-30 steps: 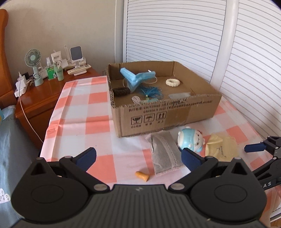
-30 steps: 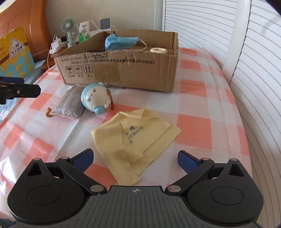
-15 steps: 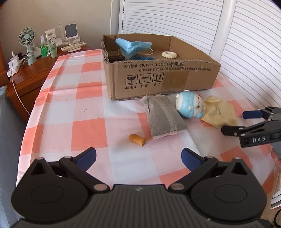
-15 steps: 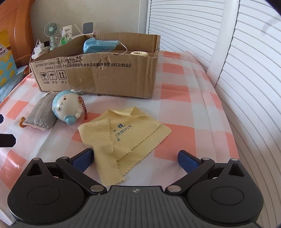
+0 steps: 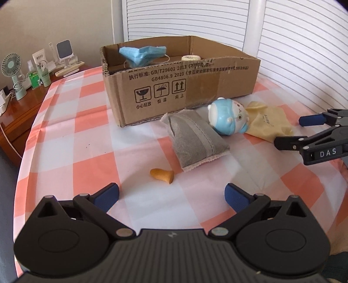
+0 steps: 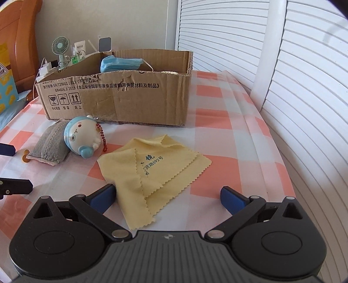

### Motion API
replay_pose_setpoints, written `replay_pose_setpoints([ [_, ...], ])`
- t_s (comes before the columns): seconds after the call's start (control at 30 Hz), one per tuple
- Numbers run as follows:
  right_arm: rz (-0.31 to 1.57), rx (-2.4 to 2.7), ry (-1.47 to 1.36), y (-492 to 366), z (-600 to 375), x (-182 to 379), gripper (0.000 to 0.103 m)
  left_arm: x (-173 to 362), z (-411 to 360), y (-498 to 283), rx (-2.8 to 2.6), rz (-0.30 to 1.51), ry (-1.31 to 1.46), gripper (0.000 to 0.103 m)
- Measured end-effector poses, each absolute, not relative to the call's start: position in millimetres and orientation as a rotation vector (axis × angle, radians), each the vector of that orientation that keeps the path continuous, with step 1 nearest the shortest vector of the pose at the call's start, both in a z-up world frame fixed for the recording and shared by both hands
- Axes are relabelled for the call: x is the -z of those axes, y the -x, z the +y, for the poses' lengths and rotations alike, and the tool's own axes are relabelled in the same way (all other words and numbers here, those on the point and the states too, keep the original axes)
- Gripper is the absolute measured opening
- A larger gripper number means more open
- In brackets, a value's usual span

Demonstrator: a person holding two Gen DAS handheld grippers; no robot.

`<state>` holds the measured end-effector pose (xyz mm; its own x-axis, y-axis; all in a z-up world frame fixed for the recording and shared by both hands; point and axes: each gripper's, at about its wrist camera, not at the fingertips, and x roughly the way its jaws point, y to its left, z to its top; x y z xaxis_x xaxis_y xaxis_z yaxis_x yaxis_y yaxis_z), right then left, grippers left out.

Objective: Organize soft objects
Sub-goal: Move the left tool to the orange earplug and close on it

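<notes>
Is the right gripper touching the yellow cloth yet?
Cannot tell. In the right wrist view the yellow cloth lies between the open fingers of the right gripper, its edge at the left fingertip, but no view shows contact or a gap.

A plain beige wall (image 5: 65, 19) meets white louvred shutters (image 5: 304, 43) behind the tabletop (image 5: 71, 130), which wears a coral-and-white checked cloth. At the left stands a glossy wooden cabinet (image 5: 19, 117) carrying a small green fan (image 5: 10, 65) and bottles. Daylight falls softly across everything.

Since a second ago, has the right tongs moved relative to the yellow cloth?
Yes. The right tongs have come forward and down onto the yellow cleaning cloth: its near corner now lies between the open fingers, against the left one.
</notes>
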<state>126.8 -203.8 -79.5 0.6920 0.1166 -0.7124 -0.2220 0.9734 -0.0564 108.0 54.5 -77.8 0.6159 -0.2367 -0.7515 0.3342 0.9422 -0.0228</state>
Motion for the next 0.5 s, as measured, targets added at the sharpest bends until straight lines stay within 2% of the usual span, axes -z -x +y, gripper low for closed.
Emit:
replay_pose_setpoints([
  [0.27, 0.775, -0.194, 0.142, -126, -204, 80, 0.103, 78, 52, -124, 0.435, 0.849, -0.174, 0.102],
  [0.5, 0.776, -0.193, 0.143, -125, -204, 80, 0.103, 71, 56, -124, 0.481, 0.831, -0.192, 0.074],
])
